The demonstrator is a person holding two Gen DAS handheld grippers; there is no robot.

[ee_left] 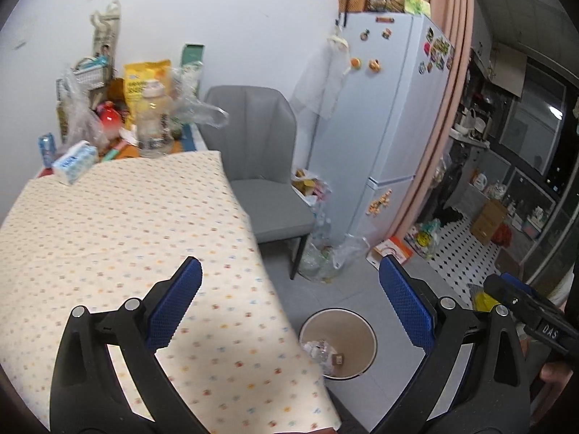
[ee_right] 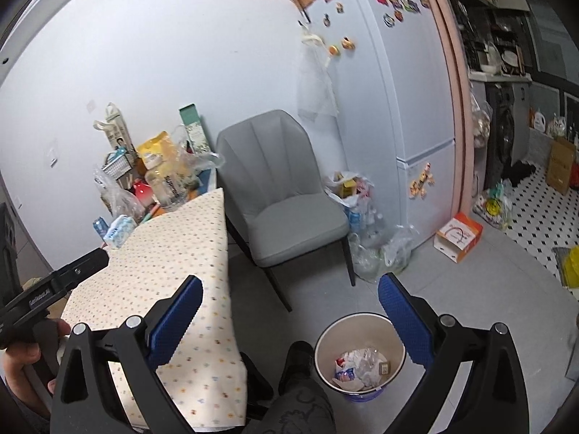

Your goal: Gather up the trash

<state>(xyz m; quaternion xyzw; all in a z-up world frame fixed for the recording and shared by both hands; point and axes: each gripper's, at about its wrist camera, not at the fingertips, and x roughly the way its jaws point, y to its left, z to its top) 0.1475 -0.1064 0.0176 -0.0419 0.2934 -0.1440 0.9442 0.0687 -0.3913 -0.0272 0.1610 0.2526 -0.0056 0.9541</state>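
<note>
Jaws apart, empty; bin holds crumpled wrappers.

Both wrist views downward, sharing table, bin.

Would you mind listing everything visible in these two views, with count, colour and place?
trash bin: one, beige inside, on the floor beside the table, holding crumpled wrappers
table: one, cream dotted cloth, left
clutter: bags, bottle, tissue pack, at the table's far end
chair: one, grey, beside the table
fridge: one, white, with magnets, behind the chair
plastic bags: several, clear, at the fridge's foot
left gripper: open, blue pads
right gripper: open, blue pads
</note>
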